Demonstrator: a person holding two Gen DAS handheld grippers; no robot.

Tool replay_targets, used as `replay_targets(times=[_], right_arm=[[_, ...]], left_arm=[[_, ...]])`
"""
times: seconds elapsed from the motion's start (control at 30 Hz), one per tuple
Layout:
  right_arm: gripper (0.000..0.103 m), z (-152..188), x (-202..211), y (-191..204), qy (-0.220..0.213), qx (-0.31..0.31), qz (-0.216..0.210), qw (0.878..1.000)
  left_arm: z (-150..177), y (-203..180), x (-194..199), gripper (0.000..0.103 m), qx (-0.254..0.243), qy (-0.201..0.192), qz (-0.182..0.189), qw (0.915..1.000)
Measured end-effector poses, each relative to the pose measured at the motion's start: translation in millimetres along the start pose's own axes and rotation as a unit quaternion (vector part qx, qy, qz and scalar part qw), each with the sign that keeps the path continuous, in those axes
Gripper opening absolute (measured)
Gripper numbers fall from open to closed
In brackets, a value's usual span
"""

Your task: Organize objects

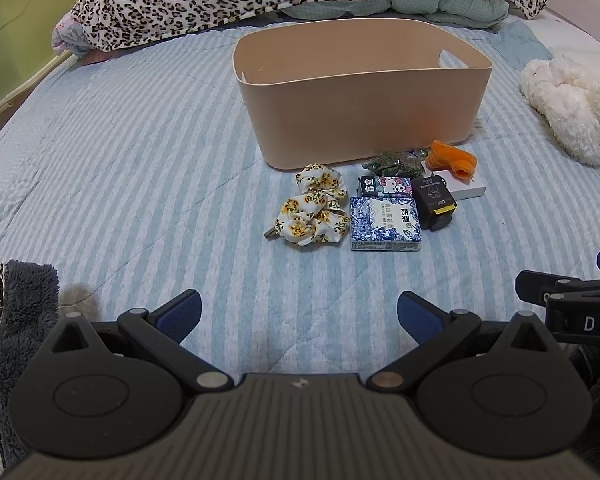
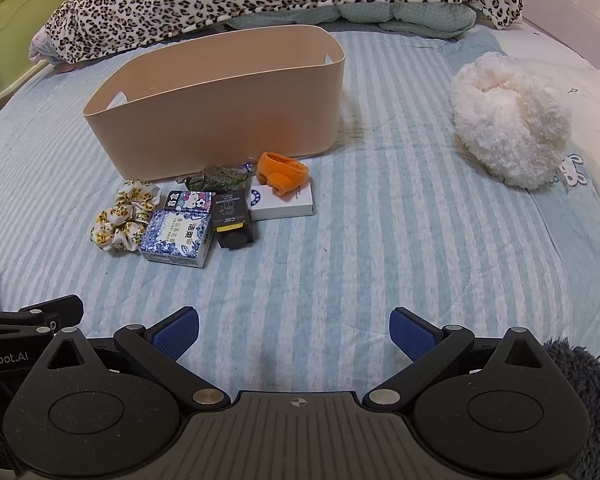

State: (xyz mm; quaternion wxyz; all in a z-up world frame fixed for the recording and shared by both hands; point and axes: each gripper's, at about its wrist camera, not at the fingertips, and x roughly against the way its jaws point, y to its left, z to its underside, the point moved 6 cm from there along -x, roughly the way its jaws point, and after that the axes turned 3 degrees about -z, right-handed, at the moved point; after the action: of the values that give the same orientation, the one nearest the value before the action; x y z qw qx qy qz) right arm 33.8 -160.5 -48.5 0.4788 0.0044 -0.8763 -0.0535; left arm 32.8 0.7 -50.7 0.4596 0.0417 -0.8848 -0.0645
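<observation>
A: Items: blue-patterned box [image 1: 386, 222], black box [image 1: 434, 200], floral scrunchies [image 1: 314, 210], orange clip [image 1: 454, 159], huddled touching on the bed [image 1: 140, 160] just near of the bin [image 1: 360, 120].

B: Left gripper [image 1: 299, 312], right gripper [image 2: 294, 330]: jaws wide, empty. Risk: grabbing one likely drags its neighbours.

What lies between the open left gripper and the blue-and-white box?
Only bare striped bedsheet lies between the left gripper and the blue-and-white box; the left wrist view shows it.
</observation>
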Motion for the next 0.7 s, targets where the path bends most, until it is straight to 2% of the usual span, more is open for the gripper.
replay_targets(times=[0.7], right_arm=[[0.103, 0.5, -0.2, -0.6, 0.002, -0.002, 0.001, 1.0]], left_arm=[[-0.5, 1.3, 0.4, 0.103, -0.001, 0.002, -0.001, 1.0]])
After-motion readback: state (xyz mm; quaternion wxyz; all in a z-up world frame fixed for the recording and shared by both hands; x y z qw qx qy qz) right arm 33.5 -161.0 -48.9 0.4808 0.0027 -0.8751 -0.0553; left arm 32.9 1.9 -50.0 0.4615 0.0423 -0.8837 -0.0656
